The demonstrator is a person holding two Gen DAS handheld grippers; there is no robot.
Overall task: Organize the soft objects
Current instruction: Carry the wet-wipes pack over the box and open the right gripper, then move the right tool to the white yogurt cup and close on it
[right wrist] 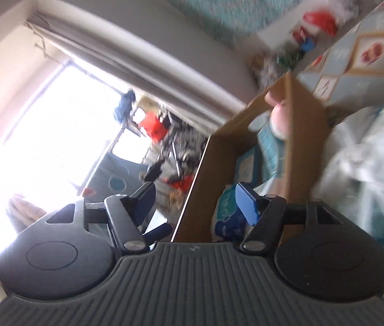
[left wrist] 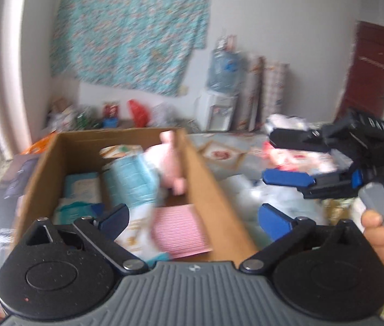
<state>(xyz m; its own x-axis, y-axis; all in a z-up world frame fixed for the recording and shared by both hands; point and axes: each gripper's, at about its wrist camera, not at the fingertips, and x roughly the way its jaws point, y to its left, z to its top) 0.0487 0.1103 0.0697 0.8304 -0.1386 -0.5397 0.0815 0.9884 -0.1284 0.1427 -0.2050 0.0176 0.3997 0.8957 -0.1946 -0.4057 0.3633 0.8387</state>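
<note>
Left hand-held gripper (left wrist: 193,218): jaws spread wide, nothing between the pads, hung over the near end of the box (left wrist: 205,182).
Right hand-held gripper (right wrist: 196,202): jaws partly apart, empty; seen sideways at right in the left view (left wrist: 287,160).
Box: open cardboard, ahead of both.
Pink plush (left wrist: 169,163): inside, against the right wall.
Teal pack (left wrist: 131,180): inside, beside the plush.
Pink cloth (left wrist: 177,231): box floor, under the left jaws.
</note>
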